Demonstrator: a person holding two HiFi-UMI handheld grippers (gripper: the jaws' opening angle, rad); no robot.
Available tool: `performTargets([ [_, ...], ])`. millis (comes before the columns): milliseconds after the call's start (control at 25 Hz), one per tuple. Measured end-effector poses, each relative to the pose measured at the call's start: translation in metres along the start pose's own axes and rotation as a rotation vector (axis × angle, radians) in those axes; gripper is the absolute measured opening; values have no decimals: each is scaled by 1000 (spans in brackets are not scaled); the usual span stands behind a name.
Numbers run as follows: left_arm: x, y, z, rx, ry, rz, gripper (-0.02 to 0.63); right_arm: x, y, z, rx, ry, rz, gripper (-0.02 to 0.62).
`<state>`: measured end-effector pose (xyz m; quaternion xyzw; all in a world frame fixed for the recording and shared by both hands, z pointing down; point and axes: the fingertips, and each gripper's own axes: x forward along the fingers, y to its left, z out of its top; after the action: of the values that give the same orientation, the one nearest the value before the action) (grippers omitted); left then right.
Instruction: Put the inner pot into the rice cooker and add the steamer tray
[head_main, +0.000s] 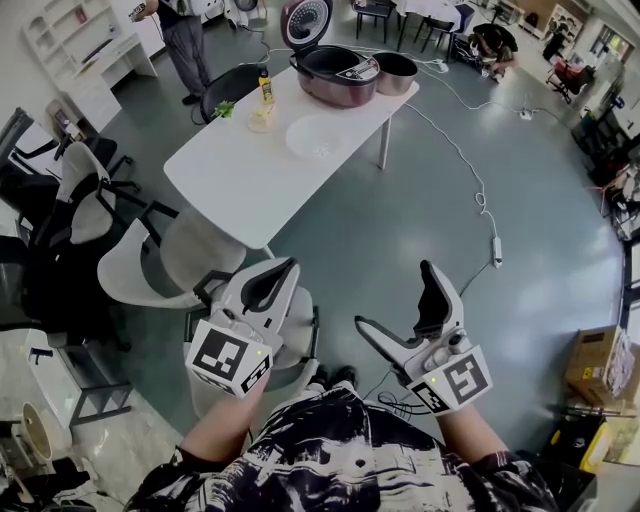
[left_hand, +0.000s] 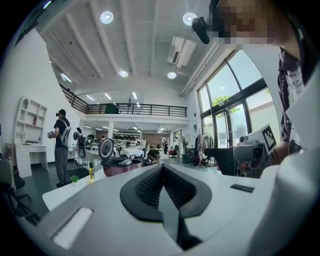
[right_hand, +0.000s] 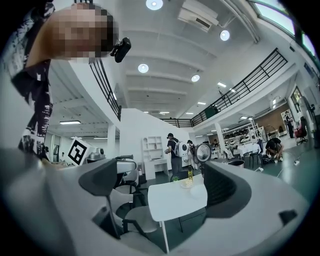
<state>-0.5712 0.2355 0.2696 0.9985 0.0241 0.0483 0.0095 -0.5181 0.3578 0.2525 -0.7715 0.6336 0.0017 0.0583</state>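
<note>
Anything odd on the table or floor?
Nothing spilled or tipped. The rice cooker stands open on the table, inner pot beside it near the corner. A white cable trails loose across the floor.

Counted on and around the tabletop

One tabletop (head_main: 230, 180) carries one rice cooker (head_main: 330, 75), one inner pot (head_main: 397, 70), one steamer tray (head_main: 318, 137), one yellow bottle (head_main: 266, 86) and one small green plant (head_main: 224, 108). One left hand-held gripper (head_main: 286, 266) and one right hand-held gripper (head_main: 396, 297) make two. Two other people show clearly: one standing person (head_main: 185, 40) and one crouching person (head_main: 495, 42). There is one black chair (head_main: 232, 88), one cardboard box (head_main: 598, 365) and one power strip (head_main: 497, 250).
</note>
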Motion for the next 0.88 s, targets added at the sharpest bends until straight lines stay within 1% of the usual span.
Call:
performTargets([
  [200,9,-2,-2,-5,4,-2,5,-2,-5,-2,-3,7,-1,495],
  [360,23,-7,-5,-9,7,2,5,-9,-20,-3,-5,14,-16,494],
  [680,72,-27,-12,-20,-5,9,5,-31,-72,-6,-30,25,-35,494],
  [880,109,-36,-16,-17,13,-21,5,-36,-108,-11,-22,38,-64,494],
])
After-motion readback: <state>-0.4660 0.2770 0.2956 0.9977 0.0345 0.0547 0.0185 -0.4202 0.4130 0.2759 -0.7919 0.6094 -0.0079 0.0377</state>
